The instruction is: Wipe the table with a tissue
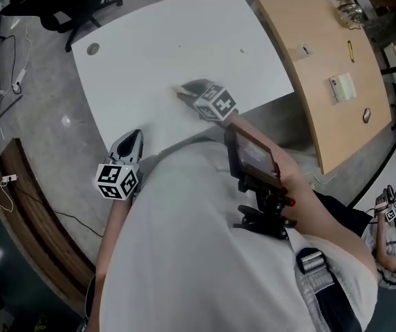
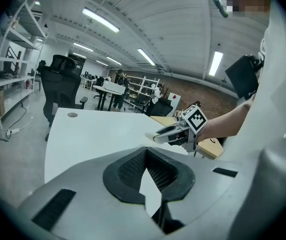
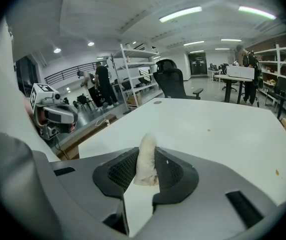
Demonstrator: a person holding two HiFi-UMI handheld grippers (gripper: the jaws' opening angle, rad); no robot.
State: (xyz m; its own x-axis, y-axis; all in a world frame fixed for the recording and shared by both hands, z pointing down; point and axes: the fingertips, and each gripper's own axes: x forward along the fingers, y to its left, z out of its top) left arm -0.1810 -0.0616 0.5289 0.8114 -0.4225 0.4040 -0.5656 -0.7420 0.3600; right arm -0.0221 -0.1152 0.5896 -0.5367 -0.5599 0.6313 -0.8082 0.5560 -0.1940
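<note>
The white table [image 1: 163, 47] fills the upper middle of the head view. My right gripper [image 1: 187, 92] hovers low over its near part and looks blurred there. In the right gripper view its jaws [image 3: 146, 154] are shut on a crumpled white tissue [image 3: 145, 161] that stands up between the pads. My left gripper [image 1: 130, 140] is at the table's near left edge, apart from the right one. Its jaws [image 2: 145, 151] meet at the tips with nothing between them. The left gripper view shows the right gripper [image 2: 170, 134] out over the table.
A light wooden table [image 1: 322, 68] with small items adjoins on the right. A black office chair [image 1: 66, 5] stands at the far left corner. A round cable grommet [image 1: 92, 48] and a small speck [image 1: 242, 50] mark the white top. Cables lie on the floor at the left.
</note>
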